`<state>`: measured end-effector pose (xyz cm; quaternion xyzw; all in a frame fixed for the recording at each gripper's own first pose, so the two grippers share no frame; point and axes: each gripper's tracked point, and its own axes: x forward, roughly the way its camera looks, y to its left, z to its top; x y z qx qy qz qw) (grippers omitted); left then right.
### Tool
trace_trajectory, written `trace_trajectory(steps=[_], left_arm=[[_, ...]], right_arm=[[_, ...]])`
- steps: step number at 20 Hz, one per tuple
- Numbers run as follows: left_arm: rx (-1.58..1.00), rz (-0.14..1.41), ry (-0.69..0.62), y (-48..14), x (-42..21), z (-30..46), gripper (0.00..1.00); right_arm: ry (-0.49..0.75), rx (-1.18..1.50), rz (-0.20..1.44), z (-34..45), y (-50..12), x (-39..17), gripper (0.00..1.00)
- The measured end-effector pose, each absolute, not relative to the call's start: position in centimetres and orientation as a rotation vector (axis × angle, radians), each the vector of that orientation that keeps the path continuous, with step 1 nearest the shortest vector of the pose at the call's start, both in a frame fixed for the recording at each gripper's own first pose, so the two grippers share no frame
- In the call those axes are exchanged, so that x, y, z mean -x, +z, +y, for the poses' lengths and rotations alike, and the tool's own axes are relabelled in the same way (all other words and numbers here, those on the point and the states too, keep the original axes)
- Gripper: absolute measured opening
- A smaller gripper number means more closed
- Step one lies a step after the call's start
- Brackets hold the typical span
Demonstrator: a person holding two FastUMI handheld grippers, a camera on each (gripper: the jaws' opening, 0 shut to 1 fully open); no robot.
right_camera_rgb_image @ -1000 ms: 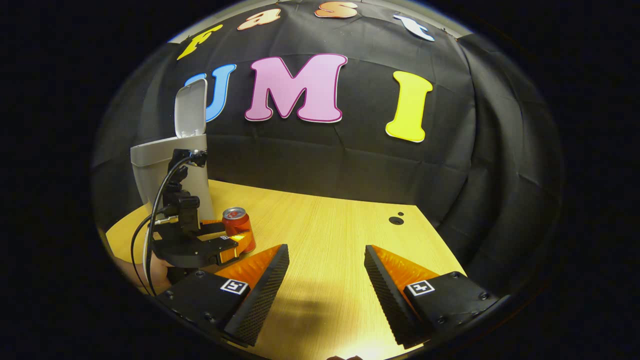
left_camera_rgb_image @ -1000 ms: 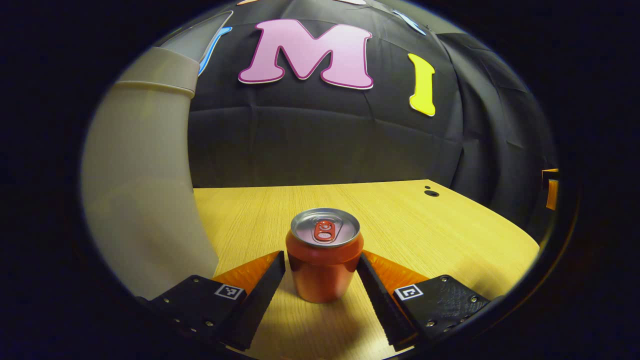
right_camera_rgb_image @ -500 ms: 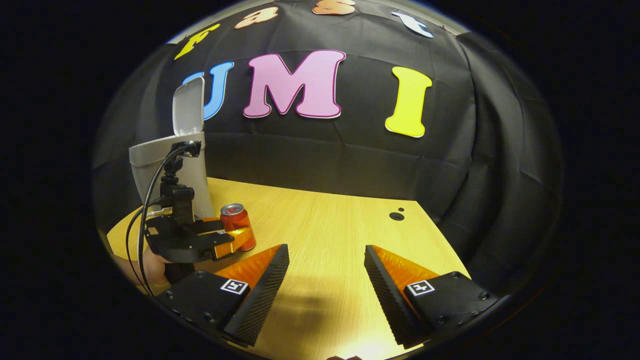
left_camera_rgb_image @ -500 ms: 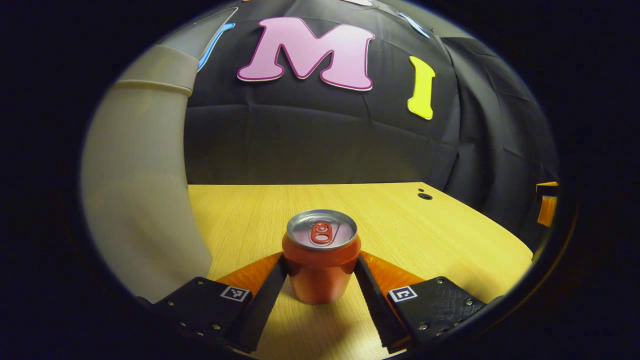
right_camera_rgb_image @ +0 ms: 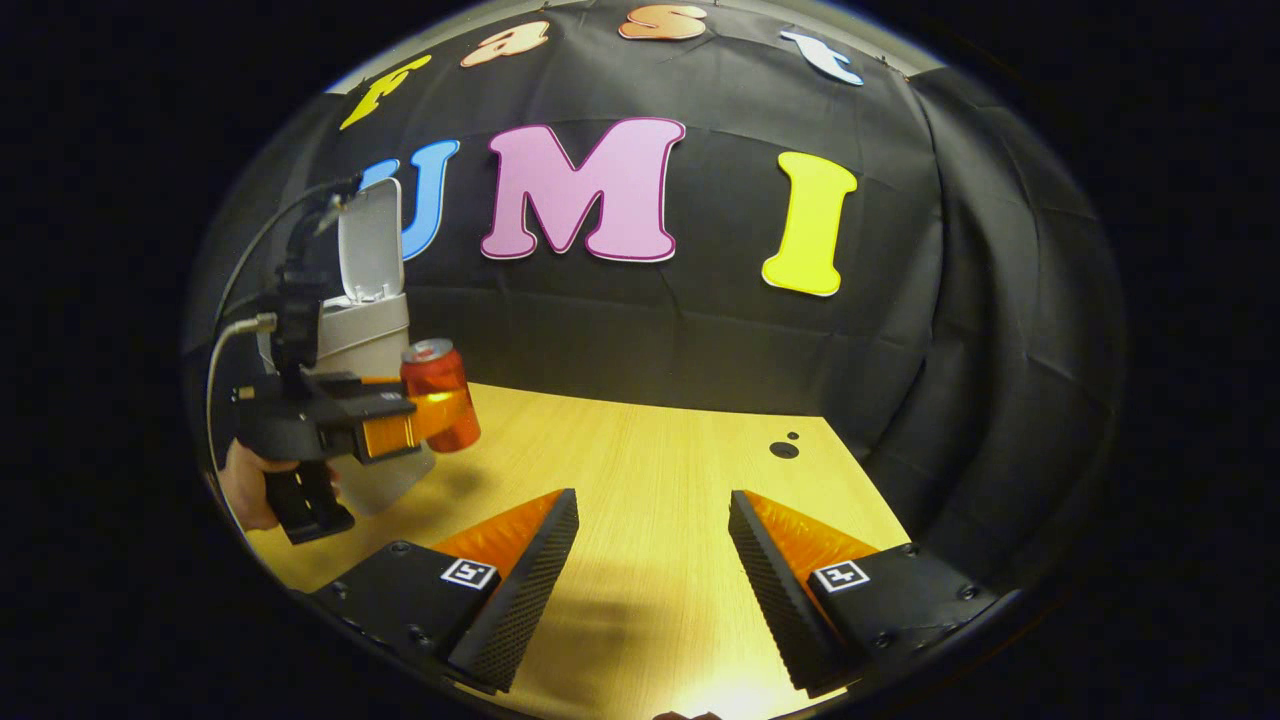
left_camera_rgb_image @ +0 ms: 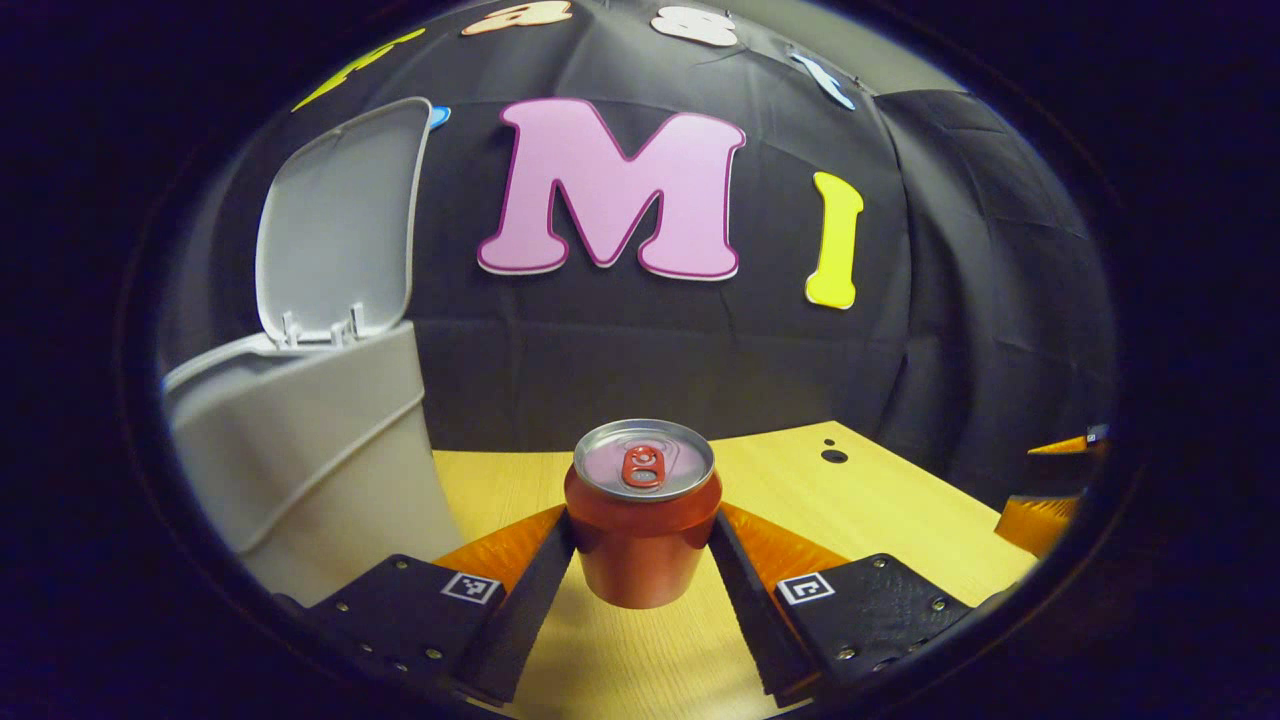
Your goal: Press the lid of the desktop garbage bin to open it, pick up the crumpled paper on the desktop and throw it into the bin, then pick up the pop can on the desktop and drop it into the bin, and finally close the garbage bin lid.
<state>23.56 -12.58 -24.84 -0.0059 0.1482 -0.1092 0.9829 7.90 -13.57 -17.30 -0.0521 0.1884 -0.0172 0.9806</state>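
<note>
your left gripper (left_camera_rgb_image: 640, 545) clamps the red aluminium pop can (left_camera_rgb_image: 641, 515) mid-wall, lifted clear of the desk beside the open grey plastic bin (left_camera_rgb_image: 310, 450) — light, slick, easily dented, so squeeze gently; right gripper (right_camera_rgb_image: 650, 545) hangs spread, empty.

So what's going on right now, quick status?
Left gripper shut on pop can, lifted off desk. Right gripper open, holding nothing. Bin lid up, path looks clear.

The light yellow wood-grain table (right_camera_rgb_image: 650, 470) carries a tall grey plastic garbage bin (left_camera_rgb_image: 300, 450) at its left end, standing upright with its lid raised. Two small dark holes (right_camera_rgb_image: 783, 449) mark its far right corner.
</note>
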Motion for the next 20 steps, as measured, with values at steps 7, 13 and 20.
trace_trajectory(steps=[7,13,20], left_arm=[[0.01,0.182,-0.184,-14.2,-23.3,-8.9,0.86],[-0.008,0.109,-0.101,-8.0,-22.3,-2.9,0.85],[-0.03,0.121,0.022,-6.8,-21.0,5.0,0.85]], right_arm=[[-0.004,0.108,0.312,-11.1,-12.5,-7.7,0.99],[-0.002,0.103,0.273,-9.0,-10.3,-5.9,0.98],[-0.005,0.08,0.273,-6.9,-8.8,-3.8,0.98]])
